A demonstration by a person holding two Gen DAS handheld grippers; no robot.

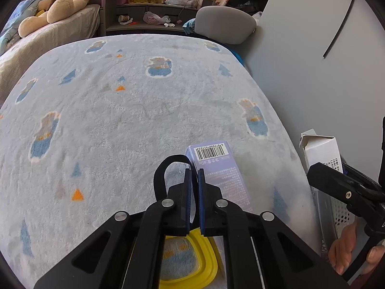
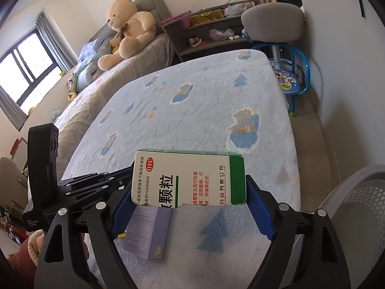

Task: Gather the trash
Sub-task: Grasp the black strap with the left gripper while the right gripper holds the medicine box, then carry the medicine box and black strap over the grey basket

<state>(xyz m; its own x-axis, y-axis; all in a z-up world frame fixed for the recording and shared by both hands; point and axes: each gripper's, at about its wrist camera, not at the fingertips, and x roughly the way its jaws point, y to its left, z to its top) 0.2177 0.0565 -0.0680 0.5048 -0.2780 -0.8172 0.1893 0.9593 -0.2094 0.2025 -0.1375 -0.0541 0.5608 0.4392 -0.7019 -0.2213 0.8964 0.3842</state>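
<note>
Two boxes are in play on my screens. My right gripper (image 2: 189,207) has its blue pads (image 2: 261,214) spread wide and pressed against the ends of a green and white box (image 2: 190,178), which it holds above the blanket (image 2: 192,110), with the box's lower edge torn open. At 3 o'clock in the right wrist view I see the white mesh bin (image 2: 358,212), just off the blanket's edge. A lilac box (image 2: 146,233) lies flat on the blanket at 7 o'clock below the held one. My left gripper (image 1: 194,202) has its jaws nearly together, with only a narrow slit between them and nothing held; the lilac box (image 1: 216,168) sits just at 1 o'clock of its tips. A yellow lid (image 1: 192,262) lies under the left gripper.
</note>
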